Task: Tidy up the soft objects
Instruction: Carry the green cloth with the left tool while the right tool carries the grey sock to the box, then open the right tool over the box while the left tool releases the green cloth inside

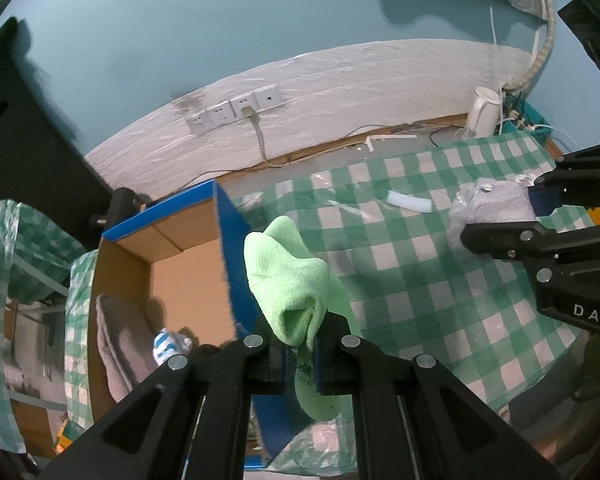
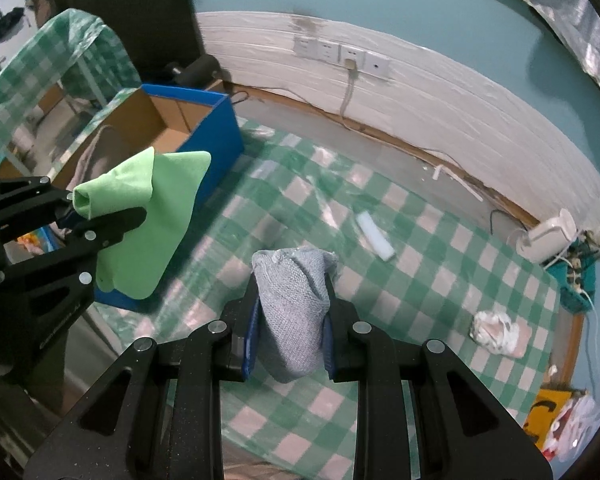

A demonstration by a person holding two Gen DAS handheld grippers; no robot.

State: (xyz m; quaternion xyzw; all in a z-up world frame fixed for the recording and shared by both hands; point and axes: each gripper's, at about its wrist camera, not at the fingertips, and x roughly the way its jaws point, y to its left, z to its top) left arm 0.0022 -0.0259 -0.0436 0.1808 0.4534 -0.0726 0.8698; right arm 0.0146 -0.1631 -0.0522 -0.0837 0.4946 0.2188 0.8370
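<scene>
My left gripper (image 1: 302, 354) is shut on a light green sock (image 1: 290, 280), which hangs in the air above the right wall of the blue cardboard box (image 1: 228, 240). That green sock (image 2: 152, 216) and the left gripper (image 2: 100, 216) also show at the left of the right wrist view. My right gripper (image 2: 288, 320) is shut on a grey knitted sock (image 2: 294, 304), held over the green checked tablecloth (image 2: 420, 280). From the left wrist view the grey sock (image 1: 488, 208) sits in the right gripper (image 1: 500, 216) at the far right. Inside the box lie a grey-brown cloth (image 1: 120, 340) and a blue-striped sock (image 1: 166, 346).
A white tube (image 2: 374, 236) lies on the tablecloth. A crumpled white and pink item (image 2: 496, 330) rests near the table's right edge. A white appliance (image 2: 548, 236) stands at the back right corner. Wall sockets (image 2: 340, 54) and a cable run along the white wall strip.
</scene>
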